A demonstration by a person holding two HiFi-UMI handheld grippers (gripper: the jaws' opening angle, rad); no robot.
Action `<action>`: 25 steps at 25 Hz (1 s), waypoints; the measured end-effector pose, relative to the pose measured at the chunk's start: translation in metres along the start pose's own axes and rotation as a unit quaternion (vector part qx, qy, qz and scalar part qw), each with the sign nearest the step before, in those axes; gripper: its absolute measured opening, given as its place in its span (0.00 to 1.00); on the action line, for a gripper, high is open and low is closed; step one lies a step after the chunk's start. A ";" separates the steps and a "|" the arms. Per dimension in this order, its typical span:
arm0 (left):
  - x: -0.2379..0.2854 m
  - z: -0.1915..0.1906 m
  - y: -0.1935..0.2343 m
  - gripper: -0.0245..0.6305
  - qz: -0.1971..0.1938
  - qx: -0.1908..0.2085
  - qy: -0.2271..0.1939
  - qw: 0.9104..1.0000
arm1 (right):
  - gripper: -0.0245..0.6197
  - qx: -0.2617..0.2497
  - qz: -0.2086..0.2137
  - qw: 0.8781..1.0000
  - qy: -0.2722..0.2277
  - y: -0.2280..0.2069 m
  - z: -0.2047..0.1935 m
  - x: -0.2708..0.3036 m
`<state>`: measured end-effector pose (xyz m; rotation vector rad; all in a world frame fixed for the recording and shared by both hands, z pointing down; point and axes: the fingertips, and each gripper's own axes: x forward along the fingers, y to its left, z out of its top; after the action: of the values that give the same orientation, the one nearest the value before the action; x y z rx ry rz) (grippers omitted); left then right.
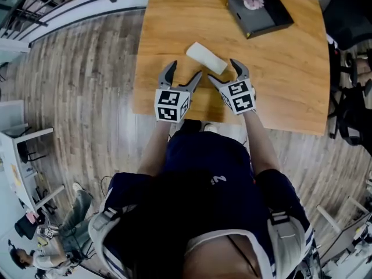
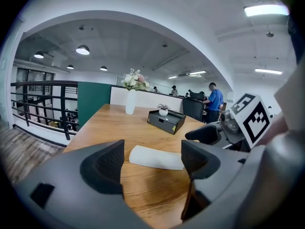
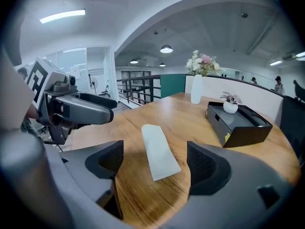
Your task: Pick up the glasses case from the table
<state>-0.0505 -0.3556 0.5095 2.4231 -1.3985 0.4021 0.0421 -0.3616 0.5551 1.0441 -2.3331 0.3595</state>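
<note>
A white oblong glasses case (image 1: pixel 206 58) lies flat on the wooden table (image 1: pixel 290 80), a little beyond both grippers. My left gripper (image 1: pixel 182 77) stands open at the case's near left, nothing between its jaws. My right gripper (image 1: pixel 228 71) is open too, its tips close to the case's near right end. In the left gripper view the glasses case (image 2: pixel 156 157) lies just past the open left gripper (image 2: pixel 151 159). The right gripper view has the glasses case (image 3: pixel 159 150) ahead of the open right gripper (image 3: pixel 153 160), lengthwise.
A black box (image 1: pixel 260 13) with a small potted plant (image 1: pixel 252 0) on it sits at the table's far right. A white vase of flowers (image 3: pixel 196 88) stands at the far end. The table's near edge (image 1: pixel 192 117) is just under the grippers. Chairs (image 1: pixel 351 115) stand at right.
</note>
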 end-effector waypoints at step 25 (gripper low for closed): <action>0.002 -0.004 0.032 0.58 -0.053 -0.008 0.014 0.998 | 0.66 -0.017 0.054 0.978 0.200 -0.008 -0.036 0.108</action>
<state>-0.0780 -0.3702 0.5180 2.4561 -1.2492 0.3947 0.0028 -0.4158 0.6476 0.7478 -2.0286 0.5175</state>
